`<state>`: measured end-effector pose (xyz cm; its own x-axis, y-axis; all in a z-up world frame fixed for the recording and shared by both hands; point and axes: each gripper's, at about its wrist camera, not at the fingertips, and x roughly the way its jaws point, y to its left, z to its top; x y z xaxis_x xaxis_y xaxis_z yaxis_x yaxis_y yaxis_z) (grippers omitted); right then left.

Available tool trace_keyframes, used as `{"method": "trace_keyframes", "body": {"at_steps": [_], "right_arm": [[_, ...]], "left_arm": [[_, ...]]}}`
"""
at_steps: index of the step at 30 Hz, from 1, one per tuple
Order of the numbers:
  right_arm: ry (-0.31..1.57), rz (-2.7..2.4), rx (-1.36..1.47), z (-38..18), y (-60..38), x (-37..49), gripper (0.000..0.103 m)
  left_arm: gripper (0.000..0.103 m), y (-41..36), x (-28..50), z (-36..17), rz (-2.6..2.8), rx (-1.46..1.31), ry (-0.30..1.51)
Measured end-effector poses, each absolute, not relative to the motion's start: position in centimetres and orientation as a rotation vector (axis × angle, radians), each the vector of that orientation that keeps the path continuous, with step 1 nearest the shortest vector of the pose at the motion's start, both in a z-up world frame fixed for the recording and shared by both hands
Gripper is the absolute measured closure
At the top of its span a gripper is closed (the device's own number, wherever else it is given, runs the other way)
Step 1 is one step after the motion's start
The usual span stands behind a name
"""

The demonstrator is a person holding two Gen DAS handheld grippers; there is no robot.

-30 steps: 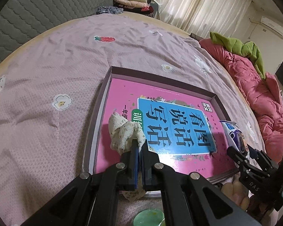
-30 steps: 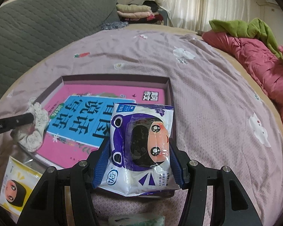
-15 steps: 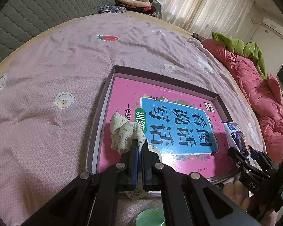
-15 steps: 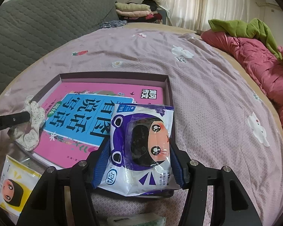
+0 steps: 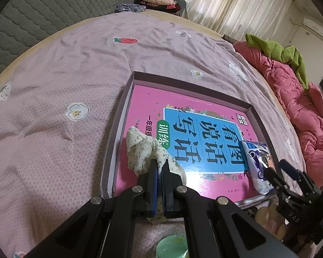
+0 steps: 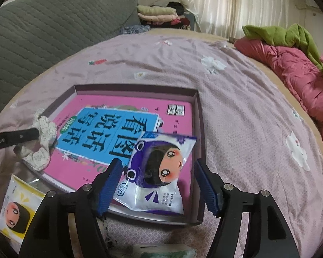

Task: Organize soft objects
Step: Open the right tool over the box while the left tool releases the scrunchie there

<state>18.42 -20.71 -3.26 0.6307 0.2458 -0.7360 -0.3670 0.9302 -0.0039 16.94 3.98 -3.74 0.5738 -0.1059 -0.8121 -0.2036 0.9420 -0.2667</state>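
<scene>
The right tool [image 6: 159,185] has just been opening, its jaws clear of the purple snack packet [image 6: 159,172] lying in the tray [image 6: 199,116], near its right wall. The left tool [image 5: 159,167] pinches the floral scrunchie [image 5: 146,150] over the tray's left side; releasing it looks next.

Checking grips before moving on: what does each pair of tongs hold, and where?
Left tongs pinch the floral scrunchie by its near edge. Right tongs, just opened, hold nothing.

Glossy crinkled plastic packet [image 6: 159,172]; soft matt floral cloth scrunchie [image 5: 144,150]; glossy paper book cover [image 6: 122,133]; matt cardboard box [image 6: 201,129]; bedsheet [image 6: 236,107] matt textured cloth; gripper pads [image 6: 109,182] ribbed blue rubber.
</scene>
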Motion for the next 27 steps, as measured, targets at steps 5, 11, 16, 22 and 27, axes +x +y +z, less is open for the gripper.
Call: {"method": "trace_keyframes", "body": {"at_steps": [5,11,16,22,27], "right_arm": [[0.749,0.360,-0.125,-1.8,-21.1,17.9,0.030],[0.702,0.372,-0.100,-0.7,-21.4,17.5,0.030],[0.694,0.370,-0.095,-0.4,-21.4,17.5,0.030],[0.684,0.368,-0.103,-0.1,-21.6,17.0,0.030],[0.676,0.359,-0.102,0.2,-21.8,16.7,0.030]], "left_arm": [[0.100,3.8,16.9,-3.6,0.068,-0.334,0.970],[0.098,3.9,16.8,-3.8,0.099,-0.316,1.005],[0.093,4.0,16.4,-3.6,0.106,-0.310,1.019],[0.081,4.1,16.0,-3.3,0.109,-0.301,1.031],[0.079,3.9,15.6,-3.0,0.096,-0.292,1.031]]}}
